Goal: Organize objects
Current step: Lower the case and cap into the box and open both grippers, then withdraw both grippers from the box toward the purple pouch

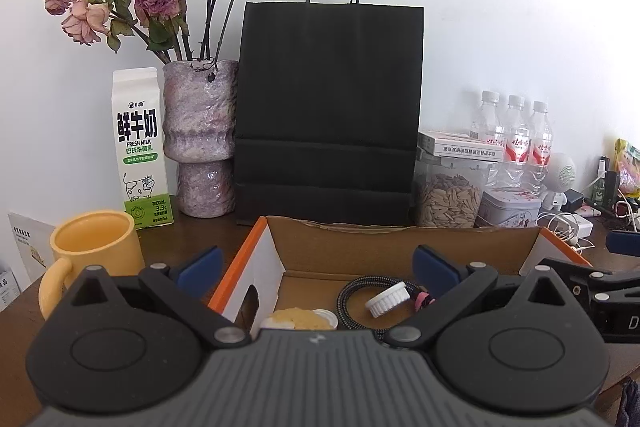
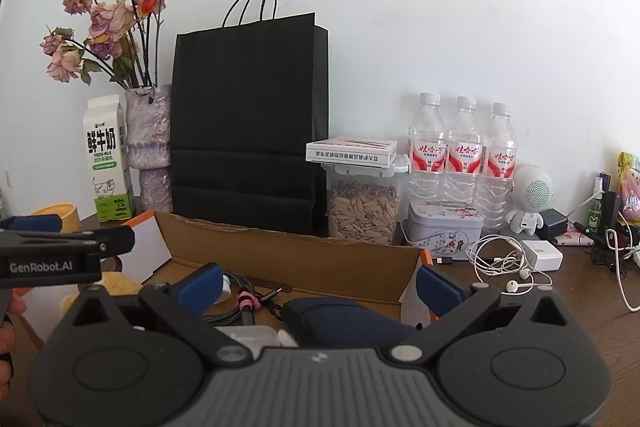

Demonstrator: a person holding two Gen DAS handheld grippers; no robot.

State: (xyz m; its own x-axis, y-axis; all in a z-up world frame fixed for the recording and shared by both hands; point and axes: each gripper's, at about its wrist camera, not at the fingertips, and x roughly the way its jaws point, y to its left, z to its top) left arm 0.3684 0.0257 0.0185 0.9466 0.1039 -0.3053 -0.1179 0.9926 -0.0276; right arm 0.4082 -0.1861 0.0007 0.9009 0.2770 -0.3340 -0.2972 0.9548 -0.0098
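Both tools agape over box

I am holding my left black two-finger gripper with blue pads wide open, nothing between its jaws. My right black gripper with blue pads is gaping likewise, tilting slightly downward alongside.

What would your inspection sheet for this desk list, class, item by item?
Surface: dark brown wooden desk.
Job's things: open cardboard box with orange edges holding a braided cable coil and white ribbed cap.
Clutter: yellow ceramic mug, green-and-white milk carton, black paper bag, three clear water bottles.
Grippers: left gripper open, empty; right gripper open, empty, both above the box.
Cables: white earphones.
Surroundings: white wall.
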